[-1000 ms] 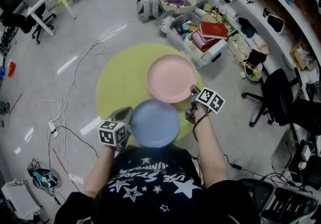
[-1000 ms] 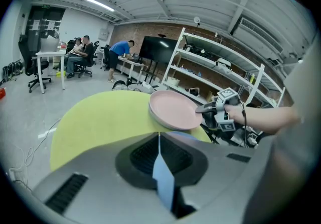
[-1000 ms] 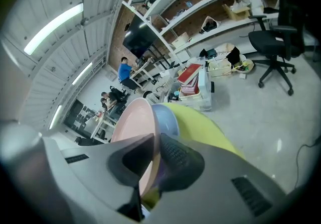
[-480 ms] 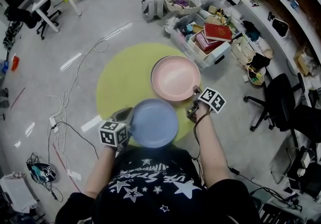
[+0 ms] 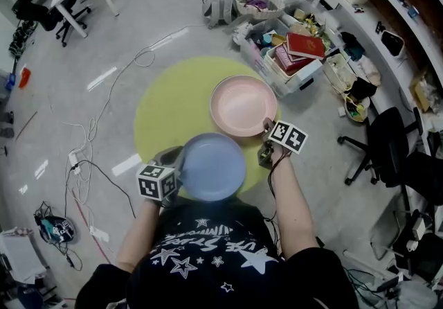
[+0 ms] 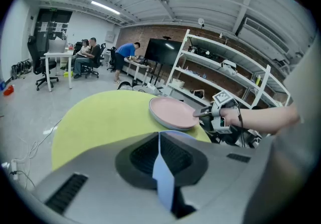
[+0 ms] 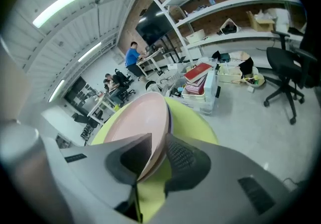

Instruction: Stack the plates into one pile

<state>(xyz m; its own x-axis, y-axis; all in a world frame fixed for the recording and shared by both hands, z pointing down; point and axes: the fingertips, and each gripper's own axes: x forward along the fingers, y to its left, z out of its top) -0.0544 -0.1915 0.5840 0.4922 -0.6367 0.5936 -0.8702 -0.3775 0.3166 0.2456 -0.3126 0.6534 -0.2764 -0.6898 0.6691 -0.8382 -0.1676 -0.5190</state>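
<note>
Blue plate (image 5: 212,167) is at the near edge of the yellow table (image 5: 166,107), rim clamped in the left gripper (image 5: 174,162), likely staged for stacking. The right gripper (image 5: 266,126), jaws just opening, straddles the far pink plate (image 5: 243,105) rim loosely, probably finished positioning it.

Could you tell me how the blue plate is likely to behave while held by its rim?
It is probably stiff: the blue plate juts out from the left gripper without sagging. Gripped only at one edge, it may tilt or slip, since its surface looks smooth.

On mat (image 5: 166,107), far plate (image 5: 243,104); near plate (image 5: 212,166) just before it
</note>
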